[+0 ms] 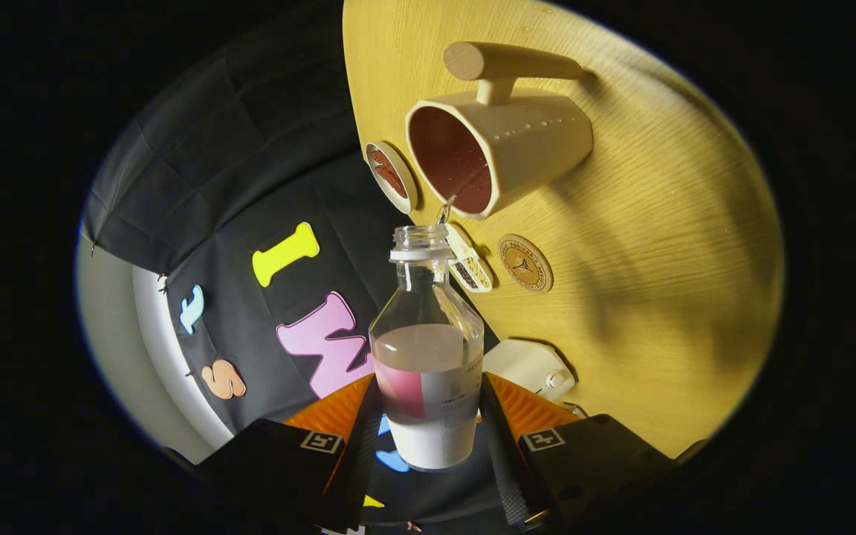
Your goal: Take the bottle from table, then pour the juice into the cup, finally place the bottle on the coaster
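Gripping the bottle (pixel 428 357) by its lower body, the gripper (pixel 428 423) has both fingers pressed against its sides, tipping it so a thin stream runs from the open neck into the cup (pixel 524 141) just beyond. Nearer on the wooden table (pixel 658 260), the round coaster (pixel 524 263) lies right of the bottle's neck.
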A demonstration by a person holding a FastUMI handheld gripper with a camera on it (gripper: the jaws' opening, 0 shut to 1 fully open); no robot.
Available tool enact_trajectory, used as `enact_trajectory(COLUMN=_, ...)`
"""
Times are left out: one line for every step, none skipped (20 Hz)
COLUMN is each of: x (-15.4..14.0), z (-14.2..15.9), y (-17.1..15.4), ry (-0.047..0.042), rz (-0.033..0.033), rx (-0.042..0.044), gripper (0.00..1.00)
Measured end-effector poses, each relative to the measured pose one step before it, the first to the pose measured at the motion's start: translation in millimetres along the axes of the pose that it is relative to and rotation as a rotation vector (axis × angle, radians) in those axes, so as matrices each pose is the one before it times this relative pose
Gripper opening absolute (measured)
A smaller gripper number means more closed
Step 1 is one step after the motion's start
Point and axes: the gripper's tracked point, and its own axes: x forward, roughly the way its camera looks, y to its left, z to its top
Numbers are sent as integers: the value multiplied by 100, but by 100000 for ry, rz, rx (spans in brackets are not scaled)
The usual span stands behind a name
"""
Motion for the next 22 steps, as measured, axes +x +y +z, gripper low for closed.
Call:
enact_trajectory(x=-52, z=-31, y=181, ry=468, rz=257, rx=651, gripper=72)
enact_trajectory(x=-142, z=23, y=161, ry=326, rz=223, rx=618, gripper=72)
enact_trajectory(x=-151, z=47, y=225, ry=272, rz=238, rx=795, gripper=72)
enact_trajectory(x=-29, z=37, y=161, ry=368, rz=15, rx=1091, gripper=72)
enact_trajectory(x=-10, z=-40, y=145, ry=278, rz=-98, rx=1114, gripper=72)
enact_trajectory(x=-30, z=-25, y=164, ry=508, rz=-139, rx=933, gripper=72)
enact_trajectory(x=108, z=-180, y=426, ry=730, rz=308, rx=1072, gripper=72)
enact_trajectory(x=82, z=-96, y=450, ry=589, rz=370, rx=1135, gripper=72)
enact_trajectory(x=35, z=-184, y=450, ry=505, rz=425, rx=971, gripper=72)
enact_trajectory(x=41, z=-75, y=406, ry=282, rz=476, rx=1016, gripper=72)
enact_trajectory(x=52, z=-78, y=266, ry=325, rz=307, rx=1143, gripper=72)
enact_trajectory(x=59, z=-80, y=142, ry=402, rz=-68, rx=1221, gripper=72)
enact_trajectory(x=-13, z=-1, y=134, ry=199, rz=196, rx=1267, gripper=72)
enact_trajectory(x=-9, z=87, y=164, ry=203, rz=265, rx=1218, gripper=72)
enact_trajectory(x=-10, z=-2, y=271, ry=2, rz=713, rx=1490, gripper=72)
enact_trajectory(x=-106, z=175, y=380, ry=-61, rz=1540, rx=1939, gripper=72)
enact_trajectory(x=-88, z=263, y=391, ry=-657, rz=1485, rx=2313, gripper=72)
enact_trajectory(x=-11, z=381, y=197, ry=-1176, rz=734, rx=2687, gripper=72)
enact_trajectory(x=-72, z=382, y=215, ry=-1192, rz=812, rx=2943, gripper=72)
enact_trajectory(x=-19, z=372, y=248, ry=-1151, rz=980, rx=2630, gripper=72)
enact_trajectory(x=-62, z=347, y=167, ry=-1045, rz=771, rx=1992, gripper=72)
enact_trajectory(x=45, z=338, y=108, ry=-690, rz=436, rx=1723, gripper=72)
